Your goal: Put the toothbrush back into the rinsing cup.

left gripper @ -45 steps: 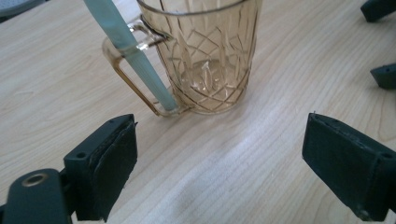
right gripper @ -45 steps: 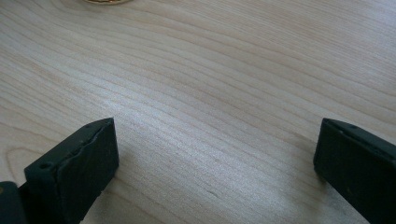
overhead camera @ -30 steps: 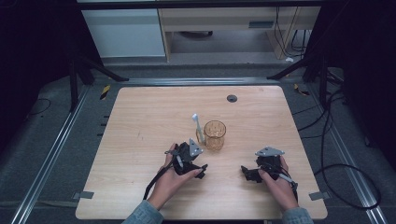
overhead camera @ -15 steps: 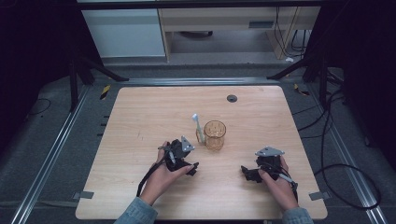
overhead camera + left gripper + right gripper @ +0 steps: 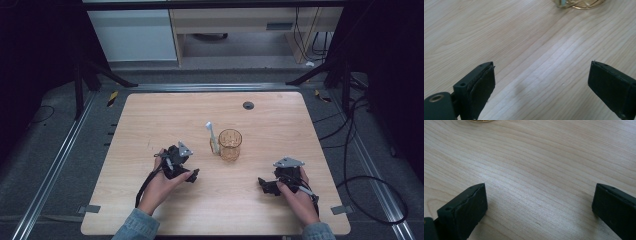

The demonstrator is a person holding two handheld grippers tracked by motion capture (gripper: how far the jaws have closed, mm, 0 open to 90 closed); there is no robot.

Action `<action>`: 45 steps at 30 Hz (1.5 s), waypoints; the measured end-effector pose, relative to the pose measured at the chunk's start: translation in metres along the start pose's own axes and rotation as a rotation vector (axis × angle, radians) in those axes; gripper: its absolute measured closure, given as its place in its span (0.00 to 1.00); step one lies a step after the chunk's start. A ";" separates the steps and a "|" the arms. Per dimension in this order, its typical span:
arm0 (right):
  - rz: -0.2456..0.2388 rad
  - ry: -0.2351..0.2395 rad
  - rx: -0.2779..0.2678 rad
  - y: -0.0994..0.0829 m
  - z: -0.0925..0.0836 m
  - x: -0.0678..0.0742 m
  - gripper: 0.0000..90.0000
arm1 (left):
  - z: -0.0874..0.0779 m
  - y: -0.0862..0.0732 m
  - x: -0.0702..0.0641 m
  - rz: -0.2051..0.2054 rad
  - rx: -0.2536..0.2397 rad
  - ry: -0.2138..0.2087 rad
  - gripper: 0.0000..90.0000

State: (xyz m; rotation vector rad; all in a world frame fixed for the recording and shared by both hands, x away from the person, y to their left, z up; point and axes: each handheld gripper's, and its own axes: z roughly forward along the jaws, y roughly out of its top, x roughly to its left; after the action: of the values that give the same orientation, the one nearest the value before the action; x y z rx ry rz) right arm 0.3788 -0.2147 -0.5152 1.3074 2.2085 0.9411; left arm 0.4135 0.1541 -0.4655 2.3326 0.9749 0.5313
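Left gripper [image 5: 191, 173]: we see jaws wide, empty, low over table [image 5: 150, 110].
Right gripper [image 5: 263, 185]: jaws wide, empty.
Cup [image 5: 230, 145]: we note toothbrush [image 5: 212, 136] leaning against it.

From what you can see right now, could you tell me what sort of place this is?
Probably a lab recording station, not a home: a bare wooden table on a metal rail frame, cables trailing over grey floor, and dark stands around. An amber cup with a toothbrush looks like a prop.

The table [image 5: 150, 115] is evenly lit from above – its surroundings stay very dark; both gripper views are slightly soft, with pale glare.
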 end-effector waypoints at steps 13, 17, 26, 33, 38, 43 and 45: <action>0.001 0.001 0.000 0.000 0.000 0.000 0.00 | -0.015 -0.015 0.039 -0.079 0.013 0.055 0.07; 0.001 0.003 -0.001 0.000 0.000 0.000 0.00 | -0.017 -0.022 0.051 -0.110 0.020 0.071 0.07; 0.000 0.000 0.000 0.000 0.000 0.000 0.00 | -0.017 -0.037 0.071 -0.160 0.042 0.087 0.07; 0.001 0.001 -0.001 0.000 0.000 0.000 0.00 | -0.020 -0.048 0.087 -0.207 0.045 0.110 0.07; 0.001 0.001 -0.001 0.000 0.000 0.000 0.00 | -0.021 -0.058 0.101 -0.249 0.027 0.143 0.07; 0.002 0.001 0.000 0.000 0.000 0.000 0.00 | -0.018 -0.069 0.112 -0.299 -0.030 0.159 0.07; 0.002 0.002 -0.001 0.000 0.000 0.000 0.00 | -0.016 -0.073 0.116 -0.316 -0.052 0.156 0.07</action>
State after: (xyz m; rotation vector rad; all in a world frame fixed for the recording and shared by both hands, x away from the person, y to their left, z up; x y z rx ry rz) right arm 0.3787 -0.2147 -0.5152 1.3085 2.2092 0.9444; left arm 0.4433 0.2882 -0.4820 2.0605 1.3557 0.6058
